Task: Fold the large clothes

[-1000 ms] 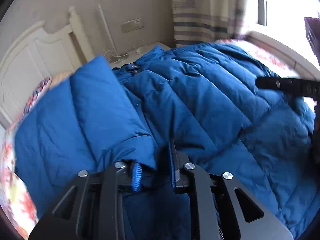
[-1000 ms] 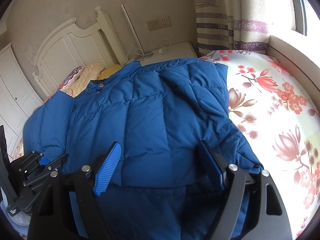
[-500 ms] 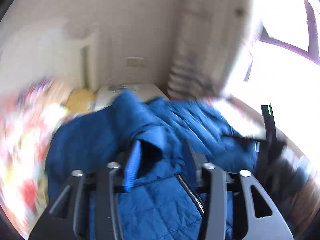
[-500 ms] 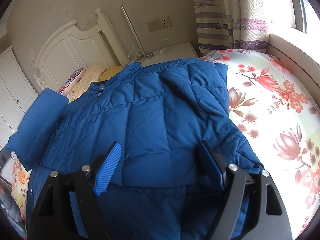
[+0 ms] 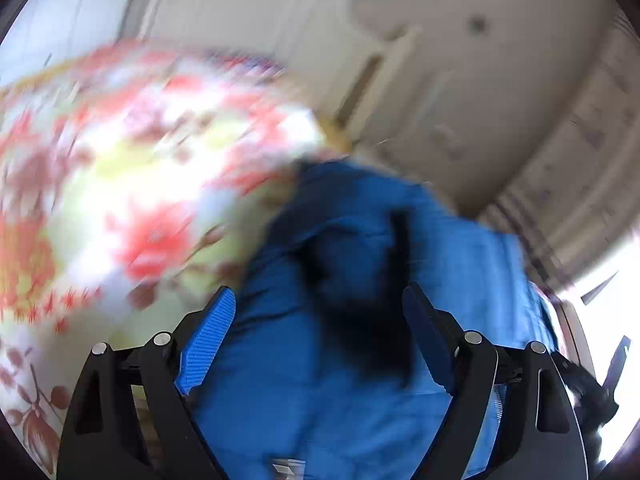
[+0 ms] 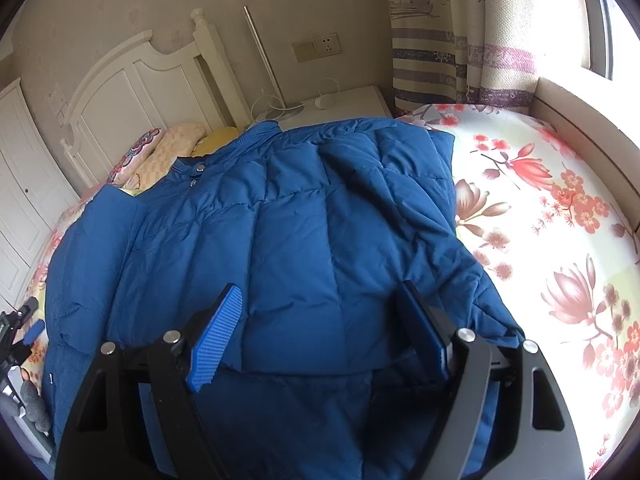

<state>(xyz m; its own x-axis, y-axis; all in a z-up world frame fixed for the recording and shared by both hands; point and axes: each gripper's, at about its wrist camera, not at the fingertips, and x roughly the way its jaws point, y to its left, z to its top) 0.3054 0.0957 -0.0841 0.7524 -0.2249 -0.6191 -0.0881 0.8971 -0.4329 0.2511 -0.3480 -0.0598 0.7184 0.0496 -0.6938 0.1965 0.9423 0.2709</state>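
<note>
Right wrist view: the floral bedsheet point(image 6: 552, 208) is carrying a blue quilted jacket point(image 6: 280, 232), which is lying spread across the bed with its collar toward the white headboard point(image 6: 132, 92) and both sleeves already turned in over the body. The right gripper point(image 6: 320, 336) is hovering over the lower hem with its jaws standing wide and nothing between the pads. The left gripper point(image 5: 316, 340) is opening its jaws above blue fabric, and no cloth appears to be pinched between them, though blur in the left wrist view is leaving this uncertain. Judged from this layout, the step in hand is squaring the side folds before doubling hem to collar; it is done best by taking both hem corners level and lifting together, so the puffy padding is not sliding askew. The right wrist view alone is giving the jacket's full outline and snaps point(image 6: 199, 168); the left wrist view alone is showing the jacket's near-left edge against the sheet.
</note>
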